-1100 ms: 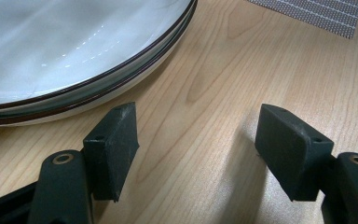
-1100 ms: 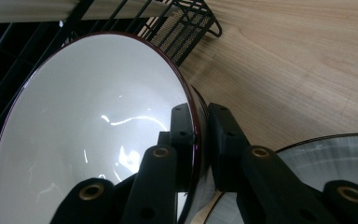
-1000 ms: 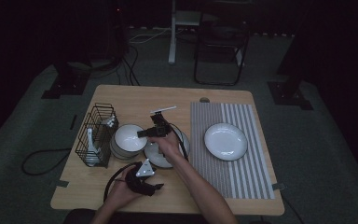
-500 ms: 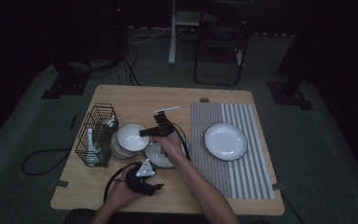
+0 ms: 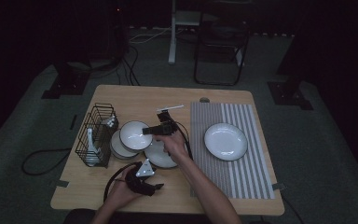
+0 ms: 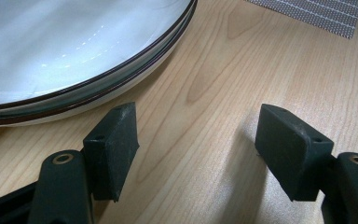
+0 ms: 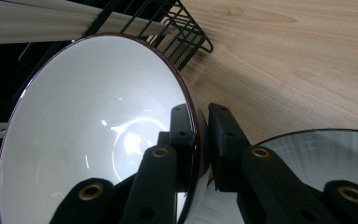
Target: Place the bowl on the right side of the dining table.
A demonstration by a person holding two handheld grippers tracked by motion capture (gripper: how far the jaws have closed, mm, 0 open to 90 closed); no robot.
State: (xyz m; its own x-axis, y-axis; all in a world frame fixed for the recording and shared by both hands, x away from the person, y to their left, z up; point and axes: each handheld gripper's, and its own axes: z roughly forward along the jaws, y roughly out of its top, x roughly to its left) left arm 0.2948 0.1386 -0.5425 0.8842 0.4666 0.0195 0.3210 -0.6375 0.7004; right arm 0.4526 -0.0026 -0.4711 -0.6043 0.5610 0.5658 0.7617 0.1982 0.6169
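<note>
We held our right gripper (image 5: 154, 130) out at about eleven o'clock from our right hand (image 5: 173, 142), forearm stretched diagonally up from the near edge, jaws pinched nearly together on a thin rim. Our left gripper (image 5: 157, 186) lay low near six o'clock, pointing toward three o'clock, jaws spread wide with nothing between them, our left hand (image 5: 121, 191) curled behind it.

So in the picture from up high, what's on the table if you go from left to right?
Black wire rack → white bowl pinched by the right claw → striped mat → white plate lying on the mat.
</note>
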